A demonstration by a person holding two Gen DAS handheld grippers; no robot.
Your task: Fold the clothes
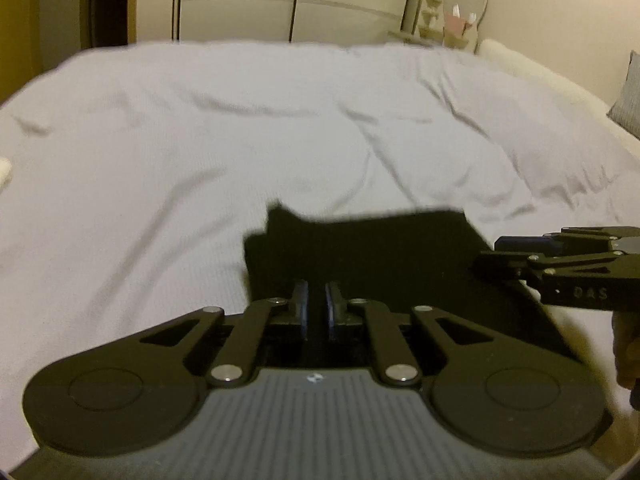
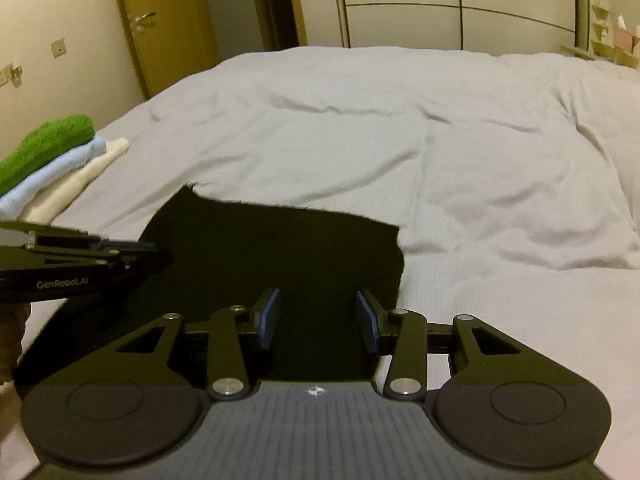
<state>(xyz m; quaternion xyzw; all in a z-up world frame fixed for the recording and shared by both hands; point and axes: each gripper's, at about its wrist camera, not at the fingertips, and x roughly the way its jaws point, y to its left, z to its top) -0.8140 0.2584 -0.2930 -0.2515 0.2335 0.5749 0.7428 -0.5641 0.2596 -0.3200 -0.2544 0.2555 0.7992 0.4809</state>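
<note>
A black cloth (image 1: 380,248) (image 2: 280,248) lies on the white bed sheet (image 1: 200,140) (image 2: 440,160), with a small corner sticking up at its far left. My left gripper (image 1: 316,304) sits over the cloth's near left part. Its blue pads stand almost together and only dark fabric shows in the narrow slit. From the right wrist view the left gripper (image 2: 160,258) reaches in at the cloth's left edge. My right gripper (image 2: 318,316) is open, low over the cloth's near right part, with fabric below the gap. The right gripper (image 1: 486,254) enters the left wrist view from the right.
A stack of folded clothes (image 2: 52,160), green on light blue on cream, rests at the bed's left edge. A grey pillow (image 1: 628,96) lies at the far right. Wardrobe doors (image 2: 440,4) and a room door (image 2: 168,20) stand behind the bed. A hand (image 2: 12,340) holds the left gripper.
</note>
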